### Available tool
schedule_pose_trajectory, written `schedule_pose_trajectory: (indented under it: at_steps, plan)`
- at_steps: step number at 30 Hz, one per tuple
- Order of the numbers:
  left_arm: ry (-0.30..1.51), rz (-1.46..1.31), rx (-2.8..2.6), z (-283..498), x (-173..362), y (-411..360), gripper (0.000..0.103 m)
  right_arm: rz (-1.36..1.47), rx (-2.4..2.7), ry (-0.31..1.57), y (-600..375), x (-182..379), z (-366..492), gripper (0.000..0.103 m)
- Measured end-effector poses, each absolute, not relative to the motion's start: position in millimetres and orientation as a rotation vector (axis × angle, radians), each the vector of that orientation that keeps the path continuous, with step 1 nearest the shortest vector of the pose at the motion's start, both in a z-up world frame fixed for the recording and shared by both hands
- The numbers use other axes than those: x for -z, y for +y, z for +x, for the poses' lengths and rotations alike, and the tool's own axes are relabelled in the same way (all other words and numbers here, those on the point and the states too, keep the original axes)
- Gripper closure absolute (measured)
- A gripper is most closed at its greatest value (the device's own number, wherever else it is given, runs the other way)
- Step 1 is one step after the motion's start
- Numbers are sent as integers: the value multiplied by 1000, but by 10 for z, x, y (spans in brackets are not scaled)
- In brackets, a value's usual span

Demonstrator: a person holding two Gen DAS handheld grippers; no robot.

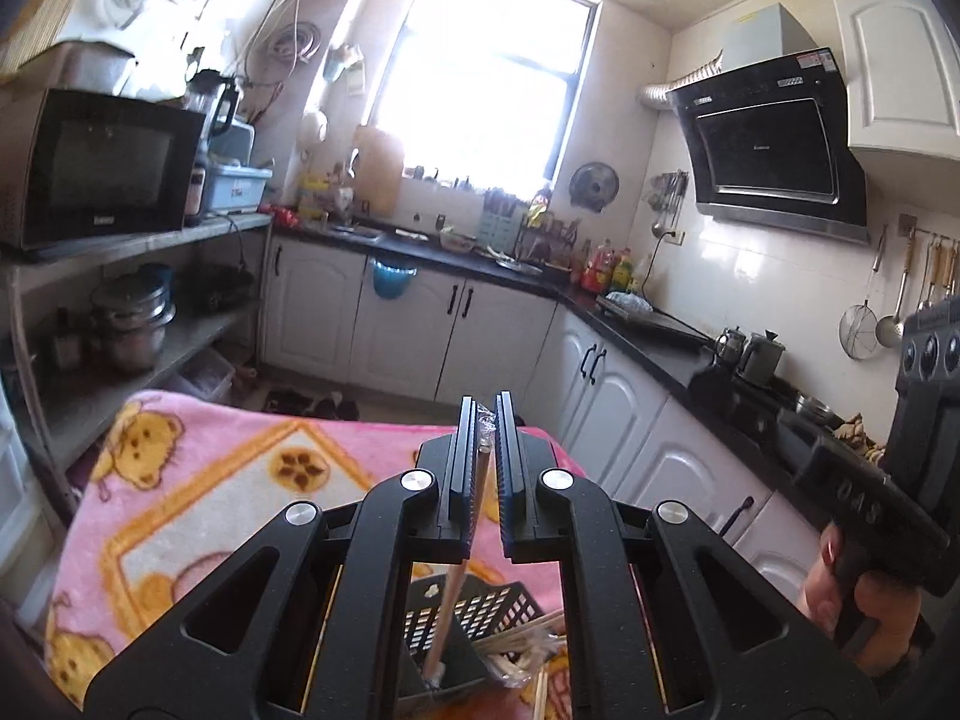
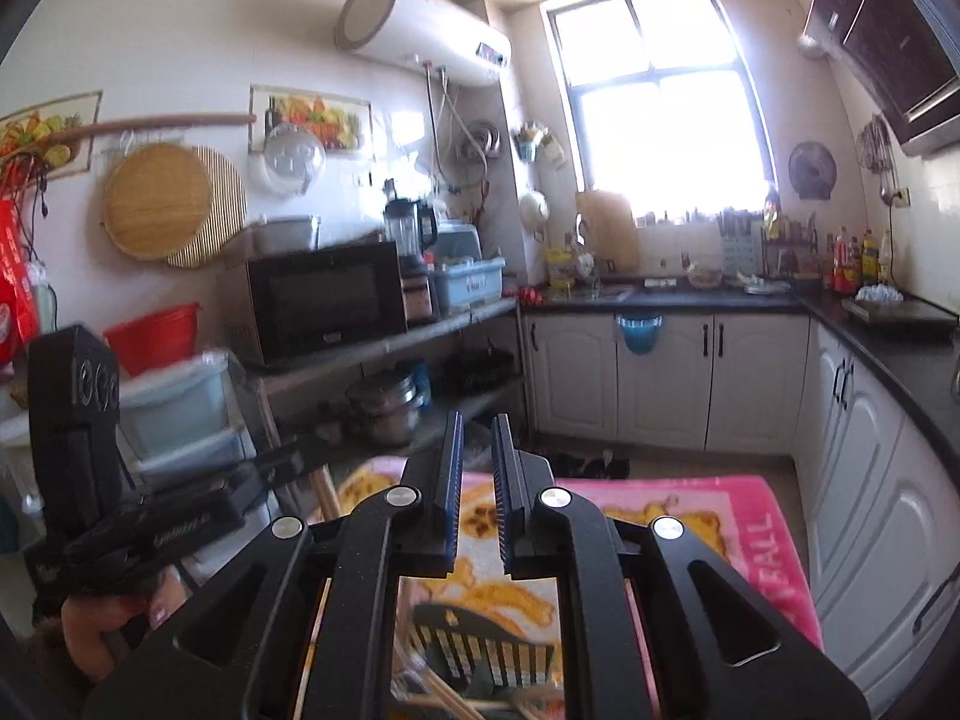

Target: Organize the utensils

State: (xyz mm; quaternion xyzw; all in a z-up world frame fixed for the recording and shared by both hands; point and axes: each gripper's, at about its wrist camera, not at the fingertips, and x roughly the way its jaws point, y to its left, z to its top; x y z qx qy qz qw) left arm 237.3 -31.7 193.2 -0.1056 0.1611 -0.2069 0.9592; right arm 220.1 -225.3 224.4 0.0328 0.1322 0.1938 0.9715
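My left gripper [image 1: 486, 414] is shut on a long wooden utensil handle [image 1: 462, 546], maybe a chopstick pair, that hangs down between the fingers into a black slotted utensil basket [image 1: 480, 606]. Several loose wooden chopsticks [image 1: 528, 642] lie in and beside the basket on the pink blanket [image 1: 198, 504]. My right gripper [image 2: 477, 426] is nearly closed with nothing between its fingers, held above the same basket [image 2: 480, 648]. The right gripper also shows in the left wrist view [image 1: 900, 480], and the left one in the right wrist view [image 2: 120, 480].
The pink bear-print blanket covers a table in a kitchen. A shelf with a microwave [image 1: 96, 168] and pots [image 1: 132, 318] stands left. White cabinets [image 1: 456, 324] and a dark counter [image 1: 654, 336] run along the back and right.
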Motion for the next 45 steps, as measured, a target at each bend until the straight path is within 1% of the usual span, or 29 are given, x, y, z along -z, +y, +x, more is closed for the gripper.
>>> schedule_pose_trajectory:
  at_steps: [8,11,14,15,17,23,26,28,29,30,31,35,40,45]
  plan:
    - [368,-237,426,2511,-1671,-327,100,65,-438,401,-2225,-1659,2143,92]
    - [374,-220,419,2518,-1606,-365,100,59,-452,429,-2159,-1538,2086,76]
    - [396,-220,417,2554,-1532,-370,100,39,-476,444,-2078,-1468,2024,73]
    - [402,-222,418,2566,-1514,-368,100,32,-483,447,-2045,-1442,2005,70]
    - [417,-222,418,2586,-1462,-360,100,24,-495,459,-2010,-1391,1986,67]
    - [459,-210,418,2600,-1332,-363,100,-20,-509,508,-1862,-1232,2058,67]
    - [475,-209,422,2588,-1287,-364,100,-27,-508,526,-1817,-1174,2114,68]
    - [483,-205,421,2588,-1264,-352,100,-25,-507,543,-1803,-1146,2157,76]
    - [485,-202,421,2587,-1257,-344,100,-23,-509,549,-1804,-1138,2173,84]
    - [487,-201,421,2591,-1257,-342,100,-23,-509,552,-1802,-1141,2188,94]
    - [491,-200,423,2594,-1253,-334,100,-27,-509,551,-1802,-1156,2195,97]
    - [503,-195,430,2618,-1272,-339,100,-20,-511,501,-1845,-1368,2169,99]
    - [502,-182,437,2659,-1346,-377,100,-10,-500,365,-1945,-1922,2126,99]
    - [479,-175,441,2701,-1503,-397,100,6,-494,257,-2056,-2342,2156,99]
